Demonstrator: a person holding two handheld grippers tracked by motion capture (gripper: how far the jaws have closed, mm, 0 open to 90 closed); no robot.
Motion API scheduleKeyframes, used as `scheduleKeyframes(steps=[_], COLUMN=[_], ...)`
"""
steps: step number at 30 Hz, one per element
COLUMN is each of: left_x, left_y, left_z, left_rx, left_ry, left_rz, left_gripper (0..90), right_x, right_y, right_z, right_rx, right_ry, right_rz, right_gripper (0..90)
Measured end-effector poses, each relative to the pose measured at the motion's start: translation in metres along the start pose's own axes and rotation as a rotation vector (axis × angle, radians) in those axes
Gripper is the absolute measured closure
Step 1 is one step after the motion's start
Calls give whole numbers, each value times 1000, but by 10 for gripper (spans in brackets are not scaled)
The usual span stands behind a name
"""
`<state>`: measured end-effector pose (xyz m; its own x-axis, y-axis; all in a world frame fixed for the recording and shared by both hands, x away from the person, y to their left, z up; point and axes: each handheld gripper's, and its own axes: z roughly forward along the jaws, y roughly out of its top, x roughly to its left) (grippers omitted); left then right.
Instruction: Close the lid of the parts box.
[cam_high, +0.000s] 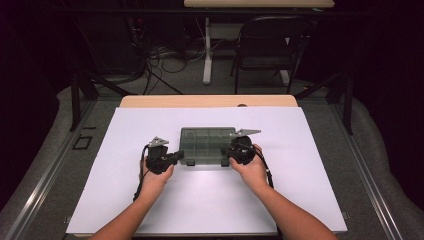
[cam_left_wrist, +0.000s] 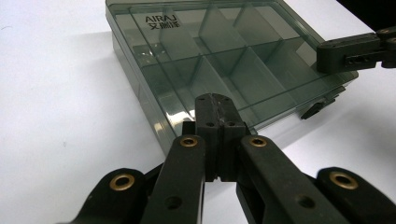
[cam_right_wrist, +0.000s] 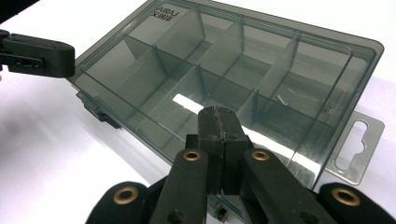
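Both grippers at compartment box, lid down
Left gripper (cam_high: 176, 158) and right gripper (cam_high: 231, 156), jaws closed on nothing, at near corners of smoky box (cam_high: 207, 142), mid-table (cam_high: 300, 190).

So the table (cam_high: 150, 101) has a light wood top, mostly covered by a big white sheet (cam_high: 210, 200) with just a strip of wood showing at the far edge. Sitting flat on the sheet, roughly mid-table, is a smoky clear compartment box (cam_high: 206, 142), lid closed.
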<state>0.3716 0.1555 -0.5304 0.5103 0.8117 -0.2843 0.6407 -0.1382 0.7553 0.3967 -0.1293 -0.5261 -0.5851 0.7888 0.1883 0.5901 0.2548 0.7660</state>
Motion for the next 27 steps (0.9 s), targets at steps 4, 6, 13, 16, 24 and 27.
scheduleKeyframes(steps=[4, 6, 13, 16, 24, 27], left_x=[-1, -1, 1, 4, 17, 23], left_y=[-1, -3, -10, -16, -34, -38], left_z=[-3, -8, -34, -46, -71, -77], left_rx=[-3, -18, -59, -91, -171, -185], left_ry=[6, 8, 11, 35, 72, 99], left_rz=[11, 13, 71, 100, 94, 95], left_gripper=[882, 870, 693, 588, 428, 399], right_x=[1, 2, 1, -1, -8, -9], right_y=[-2, -4, -16, -24, -51, -59], right_z=[-3, -8, -37, -51, -76, -83], right_rx=[-3, -15, -91, -128, -216, -214], right_ry=[10, 15, 28, 10, -88, -119], right_rz=[8, 10, -19, -46, -119, -141], right_gripper=[891, 863, 741, 669, 426, 399])
